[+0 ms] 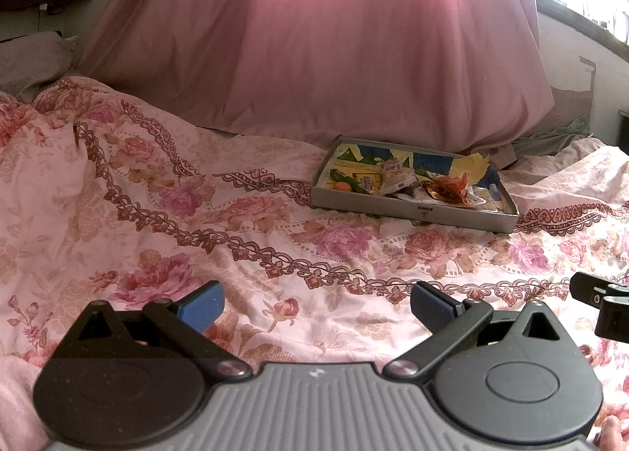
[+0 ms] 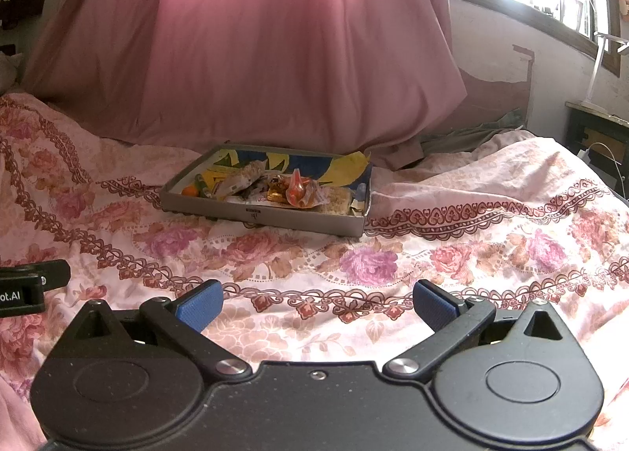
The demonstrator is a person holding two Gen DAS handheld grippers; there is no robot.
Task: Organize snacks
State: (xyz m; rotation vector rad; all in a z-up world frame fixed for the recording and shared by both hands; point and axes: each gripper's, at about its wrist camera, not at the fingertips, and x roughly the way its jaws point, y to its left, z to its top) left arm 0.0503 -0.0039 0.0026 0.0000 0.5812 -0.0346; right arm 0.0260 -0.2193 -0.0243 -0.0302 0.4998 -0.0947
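Note:
A shallow grey cardboard tray (image 1: 412, 212) (image 2: 220, 212) lies on the floral bedspread, well ahead of both grippers. Inside it sit several wrapped snacks: an orange-red wrapper (image 1: 450, 187) (image 2: 298, 187), a pale packet (image 1: 395, 176) (image 2: 236, 180), a green packet (image 1: 346, 180) and a small orange fruit (image 1: 341, 186) (image 2: 190, 190). My left gripper (image 1: 316, 307) hovers low over the bedspread, open, with nothing between its blue pads. My right gripper (image 2: 317, 307) is also open and empty, level with the left one, whose side (image 2: 27, 286) shows at the edge.
A large pink quilt (image 1: 334, 50) (image 2: 255, 50) is heaped behind the tray. The rumpled floral bedspread (image 1: 196, 223) (image 2: 471, 239) covers the bed. A window and a dark side table with a lamp (image 2: 601, 125) stand at the right.

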